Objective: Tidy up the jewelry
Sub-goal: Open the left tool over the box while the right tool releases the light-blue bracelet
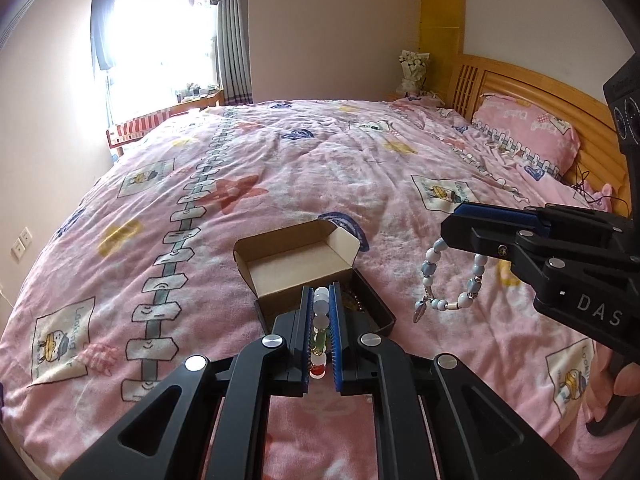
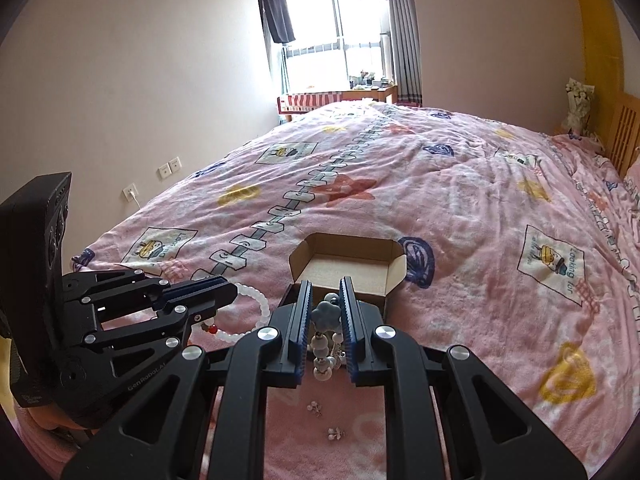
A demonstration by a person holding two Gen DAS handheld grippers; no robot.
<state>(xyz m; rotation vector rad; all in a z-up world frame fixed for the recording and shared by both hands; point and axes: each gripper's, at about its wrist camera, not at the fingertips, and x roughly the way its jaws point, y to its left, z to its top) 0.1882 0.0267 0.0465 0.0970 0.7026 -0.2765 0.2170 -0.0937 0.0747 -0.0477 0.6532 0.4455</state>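
My left tool point(image 1: 321, 334) pinches a white beaded bracelet point(image 2: 256, 312); my right tool point(image 2: 326, 330) grips the blue beaded bracelet point(image 1: 450, 280). Both hang near the open cardboard box point(image 1: 296, 264), undelivered. Two small earrings point(image 2: 324, 420) remain on the bed point(image 1: 280, 160).

White letters "DAS" stand on the black body of the right hand-held gripper point(image 1: 464, 224) in the left wrist view. The left hand-held gripper point(image 2: 224, 286), seen from the right wrist, carries "GenRoboAI" in small grey print along its lower arm. On the bed's pink quilt point(image 2: 460, 200), a cartoon patch point(image 2: 552, 266) reads "Looking for"; smaller words beside it are illegible.
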